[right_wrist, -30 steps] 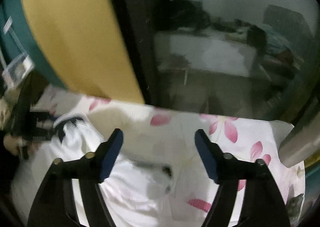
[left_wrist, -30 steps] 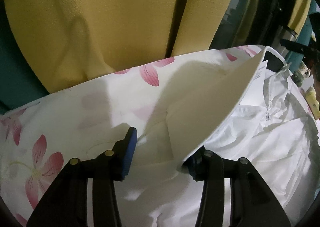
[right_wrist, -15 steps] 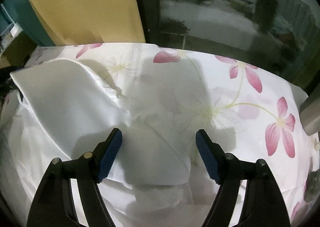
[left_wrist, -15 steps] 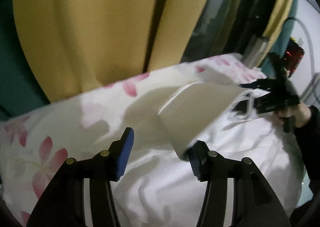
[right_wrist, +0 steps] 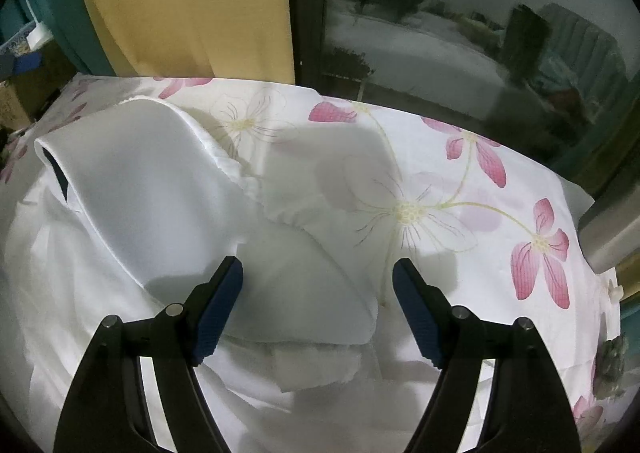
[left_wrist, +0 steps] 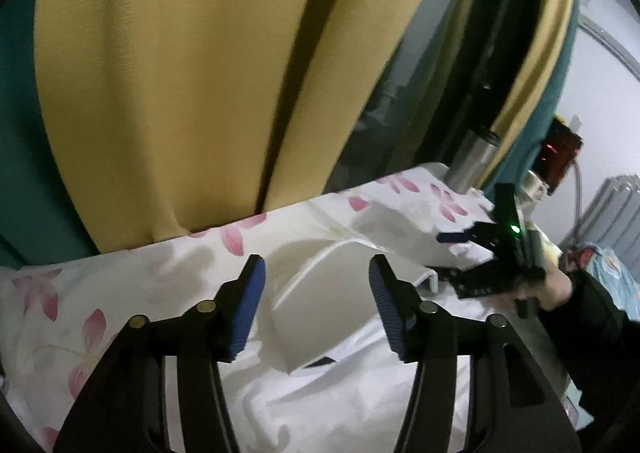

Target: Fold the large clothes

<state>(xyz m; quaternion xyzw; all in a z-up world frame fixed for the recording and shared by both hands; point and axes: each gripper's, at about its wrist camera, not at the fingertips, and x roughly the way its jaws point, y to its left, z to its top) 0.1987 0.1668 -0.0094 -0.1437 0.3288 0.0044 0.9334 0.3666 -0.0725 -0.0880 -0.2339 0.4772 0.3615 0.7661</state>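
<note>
The left gripper (left_wrist: 316, 309) has just let go. A second ago the stiff white panel of the white garment (right_wrist: 132, 189) stood on edge against its right-hand finger; since then its fingers (left_wrist: 250, 305) have been spreading, and now they stand wide apart with nothing pinched, the panel lying loose below and beyond them. The gripper has also lifted clear, so more yellow curtain (left_wrist: 168, 93) fills its view.

The garment lies spread on the floral sheet (right_wrist: 460, 193) over the tabletop, its bulk toward seven o'clock in the right wrist view. The turned-over panel now rests on the cloth, running from about ten o'clock down toward the centre.

The right gripper (right_wrist: 318, 309) has dropped in over the garment. Its fingers are apart too, straddling a rounded fold of white fabric without clamping it. From the left wrist view it shows at three o'clock, held in a hand (left_wrist: 556, 285).

I judge one fold just laid, and the right side is lining up to take the next edge. That fold looks slack, so it may slip open when the cloth is pulled.
</note>
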